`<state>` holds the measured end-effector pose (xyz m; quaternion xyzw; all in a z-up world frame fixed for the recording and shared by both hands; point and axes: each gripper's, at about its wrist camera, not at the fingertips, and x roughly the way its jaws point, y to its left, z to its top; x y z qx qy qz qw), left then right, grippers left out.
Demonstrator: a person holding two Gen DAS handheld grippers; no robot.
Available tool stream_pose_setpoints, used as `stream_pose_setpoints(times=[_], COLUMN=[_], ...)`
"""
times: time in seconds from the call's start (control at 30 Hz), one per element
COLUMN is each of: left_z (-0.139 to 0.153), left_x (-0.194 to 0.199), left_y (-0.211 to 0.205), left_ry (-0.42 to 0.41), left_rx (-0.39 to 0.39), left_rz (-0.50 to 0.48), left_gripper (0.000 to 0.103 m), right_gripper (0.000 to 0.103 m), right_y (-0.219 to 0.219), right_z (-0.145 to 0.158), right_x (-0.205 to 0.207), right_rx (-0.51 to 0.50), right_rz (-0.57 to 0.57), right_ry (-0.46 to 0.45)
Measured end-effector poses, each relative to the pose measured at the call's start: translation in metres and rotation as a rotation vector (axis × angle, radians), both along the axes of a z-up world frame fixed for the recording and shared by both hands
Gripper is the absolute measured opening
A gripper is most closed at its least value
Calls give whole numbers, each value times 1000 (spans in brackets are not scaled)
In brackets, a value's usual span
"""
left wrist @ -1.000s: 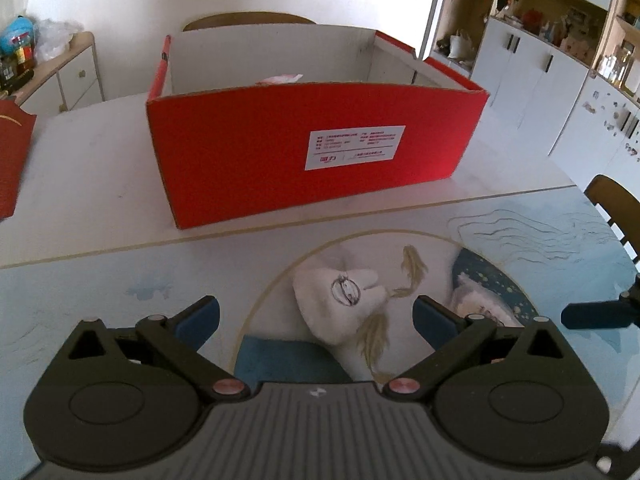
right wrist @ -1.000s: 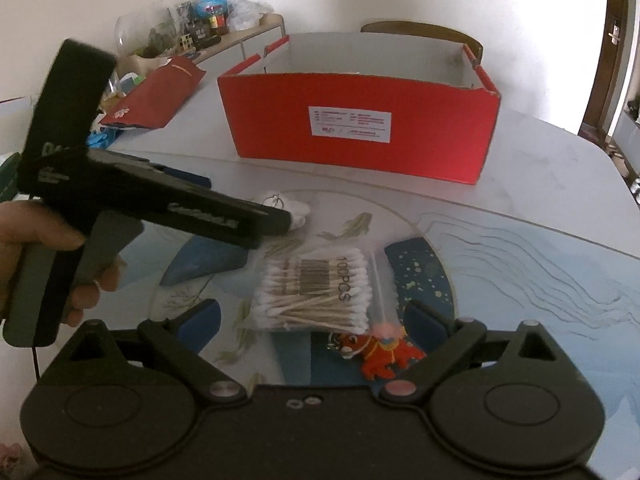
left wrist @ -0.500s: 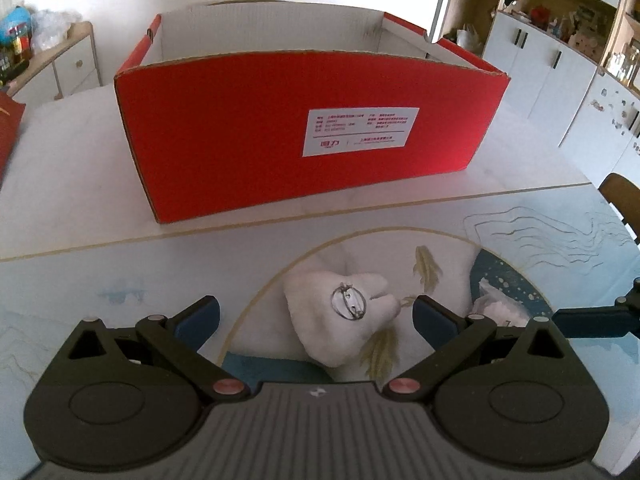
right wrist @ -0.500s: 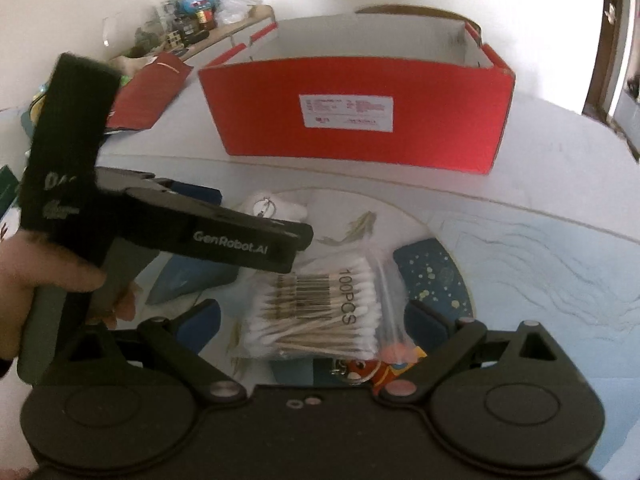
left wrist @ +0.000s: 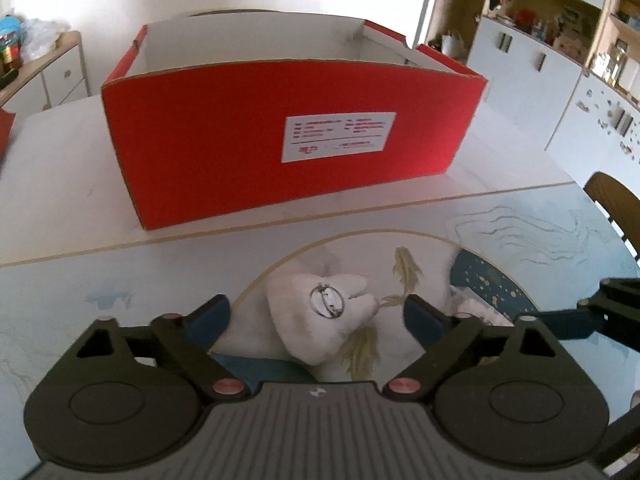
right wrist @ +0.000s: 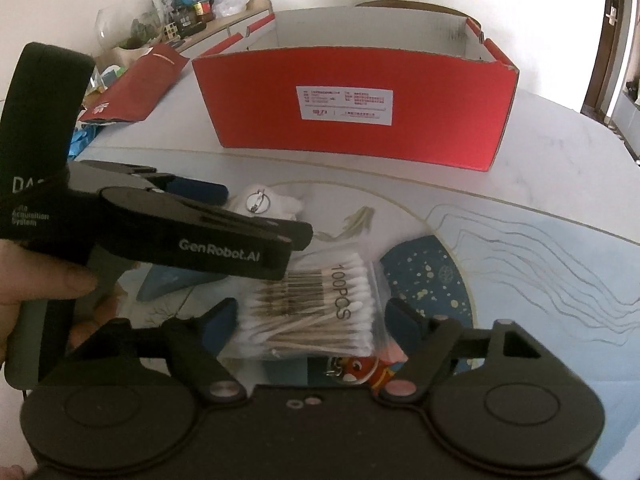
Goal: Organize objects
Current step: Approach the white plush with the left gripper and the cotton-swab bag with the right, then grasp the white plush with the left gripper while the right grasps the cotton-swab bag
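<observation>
Box (left wrist: 276,140), red cardboard, open top, white label on its near wall, sits at 12 o'clock on the pale table (left wrist: 52,208), well beyond both grippers. Nothing of its contents shows from either wrist view.

Left gripper (left wrist: 316,314): jaws have just been closing, not clenched yet. White plush pouch (left wrist: 320,320) with a metal ring on top lies on the table between the blue pads; a gap shows on both sides, no pad pressing. Pouch rests on the printed mat with the fish pattern, at 6 o'clock from the box. In the right wrist view the same pouch (right wrist: 276,202) shows at 11 o'clock, partly hidden behind the left gripper's finger.

Right gripper (right wrist: 308,316): jaws have also just been closing. Cotton swab bag (right wrist: 320,308), clear plastic marked 100PCS, lies between its pads. Left pad looks right at the bag's edge; can't tell if it touches. Right pad is just clear of it. Not grasped as far as the frames show.

Orange figure keychain (right wrist: 360,374) sits at 6 o'clock of the swab bag, touching or tucked under its near edge, partly hidden by the gripper body.

Person's hand (right wrist: 44,292) on the left gripper's handle at 9 o'clock in the right view. Red paper bag (right wrist: 136,88) lies flat at 10 o'clock, left of the box
</observation>
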<state>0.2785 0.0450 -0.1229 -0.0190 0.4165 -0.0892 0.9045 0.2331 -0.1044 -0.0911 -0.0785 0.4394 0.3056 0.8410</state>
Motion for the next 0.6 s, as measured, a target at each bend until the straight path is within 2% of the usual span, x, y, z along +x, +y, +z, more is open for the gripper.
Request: stream_pose_setpoints(times=[0.07,0.2,0.6], left_z=[0,5,22], left_x=[1,2,-15], left_y=[-2,1,7], left_ry=[6,13,5], left_rx=[24,21,-8], left_rz=[-5,-11,-25], left_gripper=[84,59,57], right_gripper=[72,69,68], right_y=[0,0,-14], right_z=[1,5,29], right_x=[-1,-2,-15], right_rx=[-8,-21,-8], right_rz=[0,1,-11], right_ry=[-6,-18,-61])
